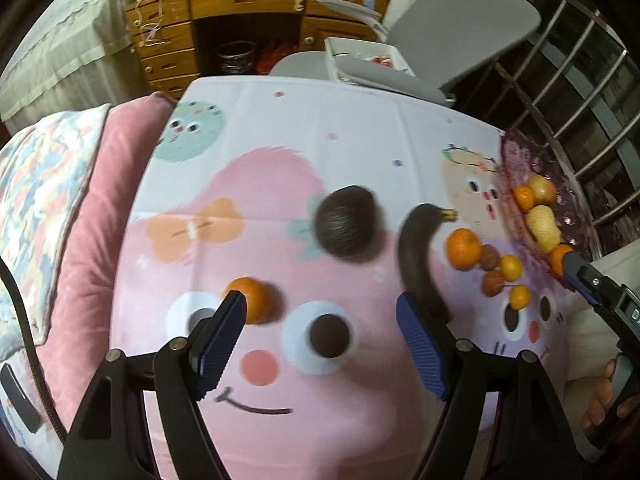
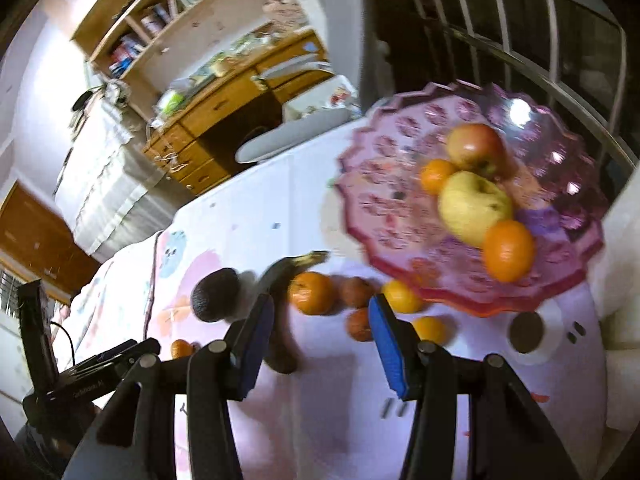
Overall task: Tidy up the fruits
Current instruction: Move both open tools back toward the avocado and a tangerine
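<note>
Fruit lies on a cartoon tablecloth [image 1: 280,128]. In the left wrist view my left gripper [image 1: 320,308] is open and empty above the cloth, an orange [image 1: 256,300] by its left finger, a dark avocado [image 1: 347,222] and a blackened banana [image 1: 420,256] ahead. Further right lie an orange [image 1: 464,248], small oranges and brown fruits. A pink glass dish [image 2: 400,184] holds an apple [image 2: 476,146], a yellow fruit [image 2: 472,208] and oranges. My right gripper [image 2: 320,316] is open and empty, facing the banana [image 2: 280,276] and orange [image 2: 312,292]; it also shows in the left wrist view [image 1: 580,276].
A pink cushion [image 1: 92,216] and patterned blanket lie left of the table. A grey chair [image 1: 452,40] and a wooden desk [image 1: 240,20] stand behind it. A metal window grille [image 1: 580,92] runs along the right side.
</note>
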Motion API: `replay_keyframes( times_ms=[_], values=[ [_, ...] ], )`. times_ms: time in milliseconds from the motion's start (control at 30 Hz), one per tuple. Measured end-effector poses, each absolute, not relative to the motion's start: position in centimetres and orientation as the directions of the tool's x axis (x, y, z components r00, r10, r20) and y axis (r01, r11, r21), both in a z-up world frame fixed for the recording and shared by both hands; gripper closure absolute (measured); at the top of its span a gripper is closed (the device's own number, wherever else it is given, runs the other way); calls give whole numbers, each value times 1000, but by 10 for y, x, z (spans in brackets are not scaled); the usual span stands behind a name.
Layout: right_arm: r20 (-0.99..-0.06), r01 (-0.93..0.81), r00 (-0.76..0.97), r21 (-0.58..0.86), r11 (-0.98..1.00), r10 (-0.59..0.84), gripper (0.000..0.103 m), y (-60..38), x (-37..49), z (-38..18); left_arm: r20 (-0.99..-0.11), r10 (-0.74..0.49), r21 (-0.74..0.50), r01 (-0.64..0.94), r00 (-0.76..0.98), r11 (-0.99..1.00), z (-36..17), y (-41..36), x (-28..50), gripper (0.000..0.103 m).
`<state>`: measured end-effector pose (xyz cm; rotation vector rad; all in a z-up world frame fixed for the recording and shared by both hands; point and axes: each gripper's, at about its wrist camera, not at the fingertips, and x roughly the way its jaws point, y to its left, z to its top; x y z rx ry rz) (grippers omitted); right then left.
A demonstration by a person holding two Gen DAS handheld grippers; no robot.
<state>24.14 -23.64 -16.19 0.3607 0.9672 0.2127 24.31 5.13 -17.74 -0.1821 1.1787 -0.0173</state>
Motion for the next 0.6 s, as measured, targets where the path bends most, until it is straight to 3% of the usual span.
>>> replay_keyframes(
  times_ms=[233, 600],
  values=[
    [-765, -101, 545, 347, 932, 344, 53, -177, 225, -164, -926, -103, -150, -102, 364, 983, -192, 96, 234, 27],
    [-765, -95, 556, 330, 939, 325, 53, -104, 199, -185, -912, -212, -210, 43, 350, 977, -211, 116, 240, 27]
  ],
)
